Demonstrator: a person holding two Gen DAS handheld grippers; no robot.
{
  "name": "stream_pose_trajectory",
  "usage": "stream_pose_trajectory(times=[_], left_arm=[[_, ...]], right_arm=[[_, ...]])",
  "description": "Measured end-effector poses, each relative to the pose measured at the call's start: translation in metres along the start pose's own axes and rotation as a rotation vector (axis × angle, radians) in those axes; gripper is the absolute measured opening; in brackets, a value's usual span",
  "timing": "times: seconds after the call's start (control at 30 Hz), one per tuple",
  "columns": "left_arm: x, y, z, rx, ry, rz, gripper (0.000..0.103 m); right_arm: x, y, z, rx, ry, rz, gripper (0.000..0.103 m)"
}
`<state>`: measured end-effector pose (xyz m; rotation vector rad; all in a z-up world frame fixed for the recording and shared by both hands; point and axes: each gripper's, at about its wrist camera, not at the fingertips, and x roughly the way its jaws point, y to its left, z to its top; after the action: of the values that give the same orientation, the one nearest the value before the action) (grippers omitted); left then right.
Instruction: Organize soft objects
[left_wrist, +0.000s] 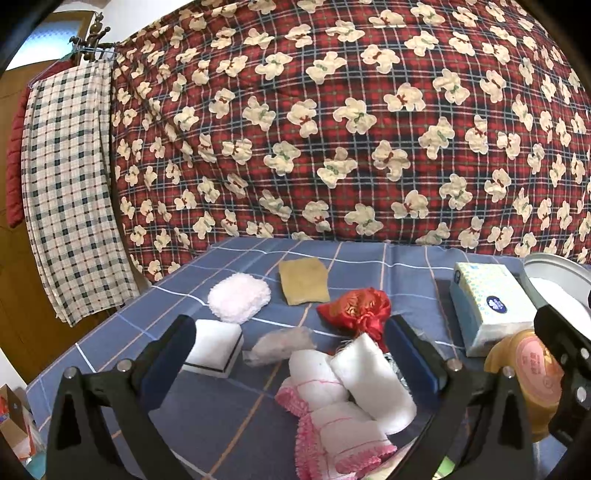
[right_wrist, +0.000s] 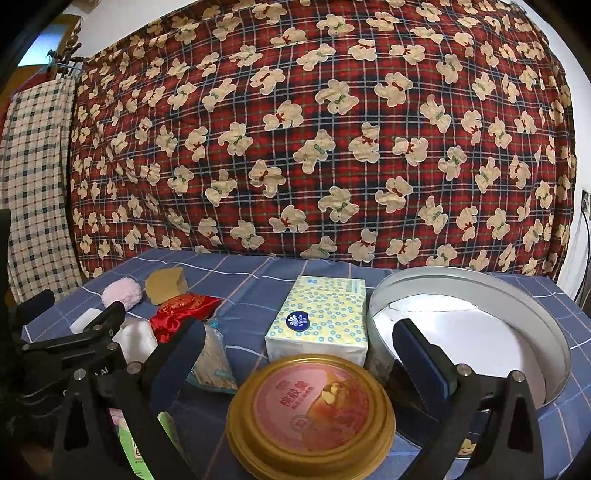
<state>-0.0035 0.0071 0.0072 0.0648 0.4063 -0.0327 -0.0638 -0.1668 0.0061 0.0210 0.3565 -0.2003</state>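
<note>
Blue checked cloth (left_wrist: 229, 417) covers the table, and the soft things lie in a loose cluster on its left half. Nearest the left gripper (left_wrist: 288, 347) are rolled white towels (left_wrist: 325, 376) with frilly pink edging, and beside them a plain white roll (left_wrist: 373, 384) leaning against them. Farther off sit a red satin pouch (left_wrist: 356, 308) with gold embroidery and a knotted neck, a crumpled clear plastic bag (left_wrist: 280, 343), a fluffy pale pink puff (left_wrist: 238, 299), a flat tan cloth square (left_wrist: 303, 282) and, to the left, a white sponge block (left_wrist: 214, 345) with a dark stripe near its base. The left gripper's fingers stand wide apart with nothing between the pads, the towels lying just below and ahead of them.

On the right half, a tissue pack (right_wrist: 321, 317) patterned with blue rings stands next to a round metal tin (right_wrist: 476, 332) with a white lining. A gold-rimmed lid (right_wrist: 312, 413) with a pink label lies near the right gripper (right_wrist: 299, 350), whose fingers are also spread fully, holding nothing. A red plaid blanket (right_wrist: 314, 129) printed with bears hangs behind the table.
</note>
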Motion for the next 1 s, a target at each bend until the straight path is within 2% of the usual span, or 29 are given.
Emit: stream_pose_trajectory(times=[0.6,0.73,0.87,1.0], left_arm=[[0.000,0.000,-0.001,-0.002,-0.003,0.001,0.103],[0.001,0.001,-0.001,-0.014,0.006,-0.011,0.103],[0.004,0.014,-0.002,-0.048,0.052,-0.058,0.103],[0.007,0.035,-0.005,-0.068,0.075,-0.002,0.103]], right_arm=[[0.001,-0.002,0.001,0.009,0.002,0.002,0.103],[0.004,-0.001,-0.002,0.013,0.012,0.048,0.103],[0.001,0.008,-0.004,-0.016,0.013,0.098,0.103],[-0.008,0.028,-0.008,-0.102,-0.003,0.172,0.103]])
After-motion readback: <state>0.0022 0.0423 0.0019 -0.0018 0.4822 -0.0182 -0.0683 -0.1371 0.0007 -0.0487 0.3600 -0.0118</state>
